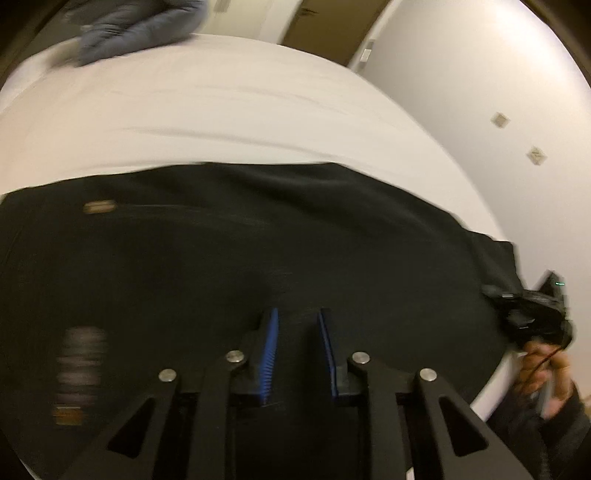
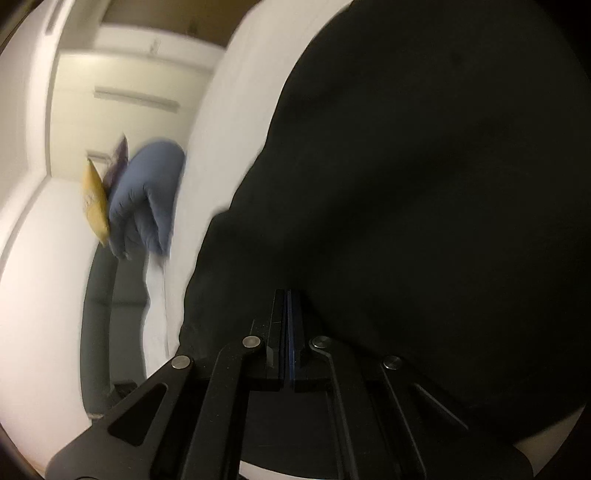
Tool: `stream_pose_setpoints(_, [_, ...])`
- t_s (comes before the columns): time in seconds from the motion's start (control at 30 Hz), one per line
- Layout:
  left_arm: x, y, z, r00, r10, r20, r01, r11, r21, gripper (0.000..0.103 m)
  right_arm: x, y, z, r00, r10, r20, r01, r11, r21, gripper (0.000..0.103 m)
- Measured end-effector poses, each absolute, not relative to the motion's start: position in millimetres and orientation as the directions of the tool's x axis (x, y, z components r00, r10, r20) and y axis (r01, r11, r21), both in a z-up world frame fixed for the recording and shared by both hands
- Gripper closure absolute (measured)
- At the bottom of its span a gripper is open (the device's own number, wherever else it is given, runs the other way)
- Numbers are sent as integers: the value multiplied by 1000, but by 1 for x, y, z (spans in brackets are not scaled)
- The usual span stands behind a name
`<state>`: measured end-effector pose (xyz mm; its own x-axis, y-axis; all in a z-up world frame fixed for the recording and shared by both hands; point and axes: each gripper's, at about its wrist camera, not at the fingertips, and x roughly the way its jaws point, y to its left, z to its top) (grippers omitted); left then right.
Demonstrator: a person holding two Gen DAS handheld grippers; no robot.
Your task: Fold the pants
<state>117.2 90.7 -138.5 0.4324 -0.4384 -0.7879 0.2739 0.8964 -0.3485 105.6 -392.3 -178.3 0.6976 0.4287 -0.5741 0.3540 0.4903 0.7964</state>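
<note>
White bed [image 1: 221,110] carries black pants [image 1: 258,229] spread near its edge. Left tongs [image 1: 297,317] hover over them, blue pads apart, empty. Right tongs [image 2: 287,295] are pinched together on the pants' fabric. A thin pinch could slip, spoiling the fold.

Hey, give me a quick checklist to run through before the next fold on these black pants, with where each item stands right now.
1. Left tongs open: ok, the blue pads stand apart over the black pants.
2. Right tongs closed: ok, pads pressed together.
3. Right tongs gripping fabric: cannot tell, the cloth is too dark at the tips.
4. Pants spread flat on the white bed: ok in the left view, no big bunching seen.
5. Folding area free of the blue-grey blanket: ok, it lies at the far end.
6. Sharp view: not ok, both pictures are motion-blurred.
</note>
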Motion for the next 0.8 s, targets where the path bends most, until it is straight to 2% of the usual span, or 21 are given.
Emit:
stream_pose_setpoints(0.07, [117, 123, -139, 441, -459, -771, 259, 888, -380, 80, 99, -406, -177, 715, 354, -602, 383, 522, 762, 103])
stream_pose_setpoints(0.2, [117, 181, -129, 487, -411, -771, 200, 911, -359, 82, 62, -461, -167, 752, 210, -625, 485, 466, 740, 103])
stream_pose_setpoints(0.23, [115, 194, -123, 510, -358, -782, 169, 933, -316, 77, 55, -467, -161, 746, 171, -644, 513, 470, 718, 103])
stream_pose_setpoints(0.3, [115, 214, -112, 543, -315, -778, 130, 947, -293, 73, 43, -495, -140, 746, 154, -648, 516, 480, 709, 98])
stream_pose_setpoints(0.33, [116, 220, -105, 562, -298, -772, 110, 952, -287, 67, 43, -484, -134, 750, 171, -639, 494, 497, 713, 98])
stream_pose_setpoints(0.37, [119, 219, -97, 582, -288, -761, 108, 954, -279, 56, 50, -469, -128, 751, 195, -631, 470, 514, 718, 98])
stream_pose_setpoints(0.43, [130, 199, -85, 602, -307, -737, 144, 950, -278, 41, 69, -427, -121, 742, 300, -600, 376, 554, 743, 98])
stream_pose_setpoints(0.53, [154, 151, -81, 581, -381, -720, 217, 924, -314, 39, 109, -389, -112, 666, 491, -561, 230, 580, 781, 98])
stream_pose_setpoints(0.63, [180, 99, -99, 499, -411, -763, 290, 909, -300, 37, 163, -302, -120, 551, 645, -530, 113, 571, 813, 98])
stream_pose_setpoints(0.77, [202, 79, -128, 437, -379, -816, 267, 921, -284, 37, 216, -235, -160, 467, 710, -528, 130, 535, 834, 98])
stream_pose_setpoints(0.8, [203, 80, -129, 446, -379, -811, 272, 921, -281, 37, 228, -244, -174, 456, 680, -574, 164, 570, 805, 103])
